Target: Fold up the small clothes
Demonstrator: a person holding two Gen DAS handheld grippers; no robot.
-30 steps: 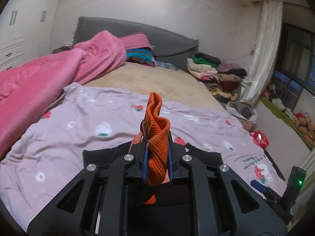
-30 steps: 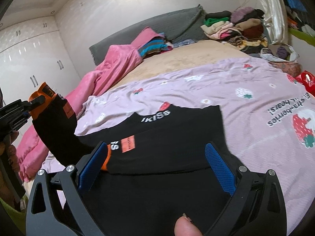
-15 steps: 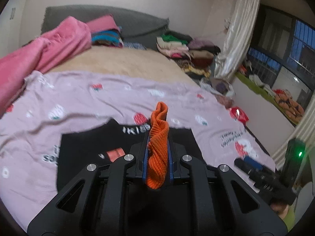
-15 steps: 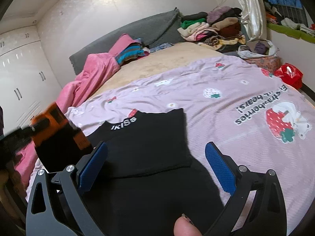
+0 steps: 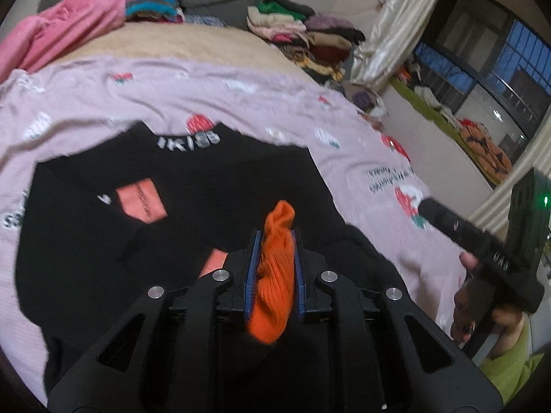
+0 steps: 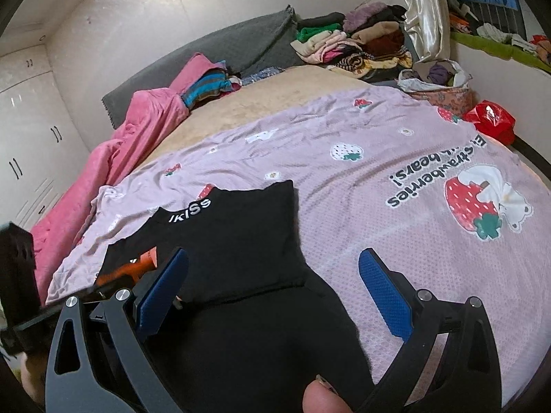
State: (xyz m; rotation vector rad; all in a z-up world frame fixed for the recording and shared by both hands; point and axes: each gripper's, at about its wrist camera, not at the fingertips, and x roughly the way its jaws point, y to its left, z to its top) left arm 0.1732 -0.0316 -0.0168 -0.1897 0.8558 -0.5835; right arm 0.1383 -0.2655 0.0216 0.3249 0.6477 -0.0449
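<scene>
The bed [image 6: 275,79] fills the room, with a lilac strawberry-print sheet [image 6: 396,158] spread over its near half and a pink blanket [image 6: 137,137] heaped along one side. Folded clothes are stacked in a pile [image 6: 351,43] by the headboard corner. A fabric basket [image 6: 444,93] at the bed's far edge holds bundled cloth, purple on top; only the right wrist view shows it plainly, along with the red bag [image 6: 489,118] beside it and the white wardrobe [image 6: 24,130].

The black garment [image 6: 234,234] lies flat on the sheet, white lettering at its far edge. The left wrist view alone shows the pink patch [image 5: 141,199] on its front and the window [image 5: 489,69] past the curtain [image 5: 389,31].

The left gripper [image 5: 273,272] hovers low over the garment, its fingers clamped tight on the ribbed orange cuff [image 5: 275,268], which bulges out above and below the pads. From the right wrist view that gripper is a blur at the garment's left edge.

The right gripper [image 6: 272,289] has its fingers [image 6: 385,296] spread wide, holding nothing, one over the black cloth and the other over bare sheet. A thumb tip [image 6: 323,395] shows at the bottom of that view.
</scene>
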